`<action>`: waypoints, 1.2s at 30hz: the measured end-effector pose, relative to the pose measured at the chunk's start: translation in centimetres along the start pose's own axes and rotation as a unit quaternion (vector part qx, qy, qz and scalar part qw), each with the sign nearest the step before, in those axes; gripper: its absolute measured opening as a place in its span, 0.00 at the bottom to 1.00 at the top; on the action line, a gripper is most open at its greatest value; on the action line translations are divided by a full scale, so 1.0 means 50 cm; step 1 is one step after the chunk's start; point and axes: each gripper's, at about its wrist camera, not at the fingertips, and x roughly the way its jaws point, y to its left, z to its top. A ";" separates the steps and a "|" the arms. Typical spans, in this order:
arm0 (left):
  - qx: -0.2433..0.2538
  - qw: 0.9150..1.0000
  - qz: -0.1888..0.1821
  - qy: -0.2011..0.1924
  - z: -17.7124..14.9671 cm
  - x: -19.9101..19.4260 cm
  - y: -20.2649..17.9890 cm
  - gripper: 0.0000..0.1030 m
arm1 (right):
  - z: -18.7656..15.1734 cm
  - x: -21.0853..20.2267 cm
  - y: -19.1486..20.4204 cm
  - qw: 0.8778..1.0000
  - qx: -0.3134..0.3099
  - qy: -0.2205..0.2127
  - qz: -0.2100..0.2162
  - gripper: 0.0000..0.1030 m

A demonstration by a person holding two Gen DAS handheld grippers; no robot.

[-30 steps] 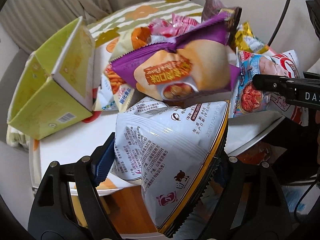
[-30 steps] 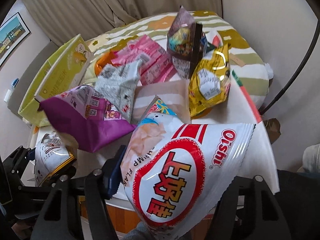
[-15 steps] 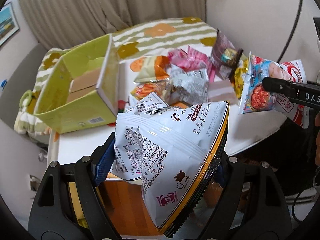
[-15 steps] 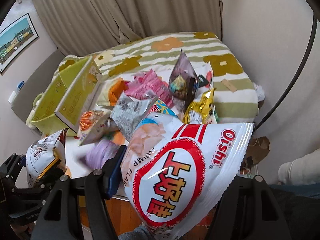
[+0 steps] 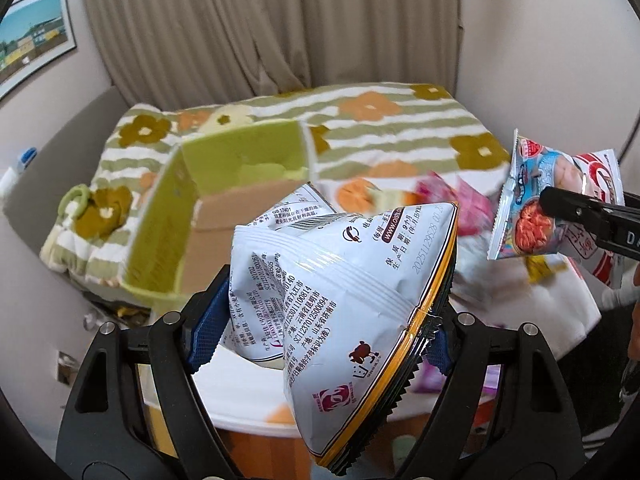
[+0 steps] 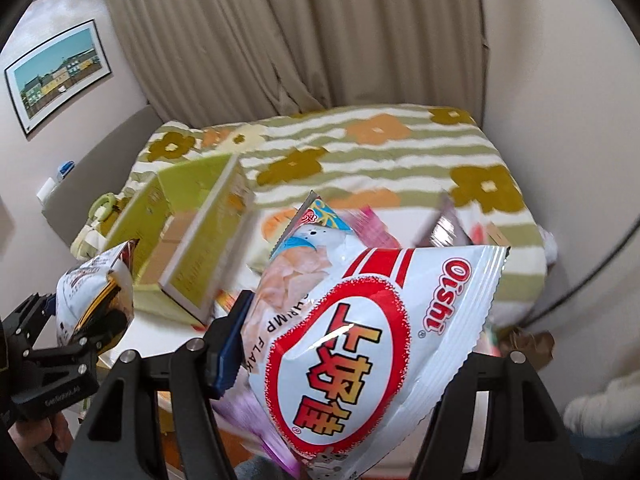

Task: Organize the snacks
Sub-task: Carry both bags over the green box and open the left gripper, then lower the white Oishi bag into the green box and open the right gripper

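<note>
Glossy, crinkled silver bag (image 5: 340,300) and Oishi bag (image 6: 360,344) both clamped.

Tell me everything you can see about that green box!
The green box is lime-green cardboard with plain brown cardboard showing inside. Its top is open, one flap leaning out to the side with faint print on it. It stands on the white table near the flowery striped blanket, left of the loose snack packets. It looks blurred, so the print cannot be read. Neither gripper touches it.

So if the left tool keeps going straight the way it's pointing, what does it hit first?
Probably the open green box. The left tool, shut on the white snack bag, points toward its cardboard-lined inside. Nothing else shows in that line, though depth is unclear.
</note>
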 end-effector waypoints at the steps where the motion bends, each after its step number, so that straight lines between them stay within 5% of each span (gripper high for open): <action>1: -0.001 1.000 0.002 0.001 0.015 0.011 0.029 0.76 | 0.015 0.011 0.021 1.000 -0.002 -0.001 0.002 0.61; 11: 0.006 0.999 0.011 0.044 0.097 0.164 0.264 0.76 | 0.122 0.176 0.250 0.999 -0.004 0.018 0.031 0.61; 16: 0.037 0.997 0.009 0.070 0.107 0.248 0.321 0.77 | 0.128 0.248 0.318 0.999 0.002 0.047 0.025 0.61; 19: 0.056 0.996 0.009 0.072 0.110 0.282 0.332 0.89 | 0.128 0.281 0.344 0.998 0.006 0.062 0.018 0.61; 21: 0.058 0.996 0.012 0.071 0.111 0.293 0.331 1.00 | 0.127 0.300 0.354 0.997 0.005 0.072 0.008 0.61; 28: 0.037 0.996 -0.015 0.079 0.097 0.288 0.359 1.00 | 0.129 0.332 0.359 0.995 -0.002 0.098 0.001 0.61; 36: -0.017 0.996 0.021 0.086 0.066 0.243 0.404 1.00 | 0.132 0.369 0.396 0.989 -0.036 0.131 0.053 0.62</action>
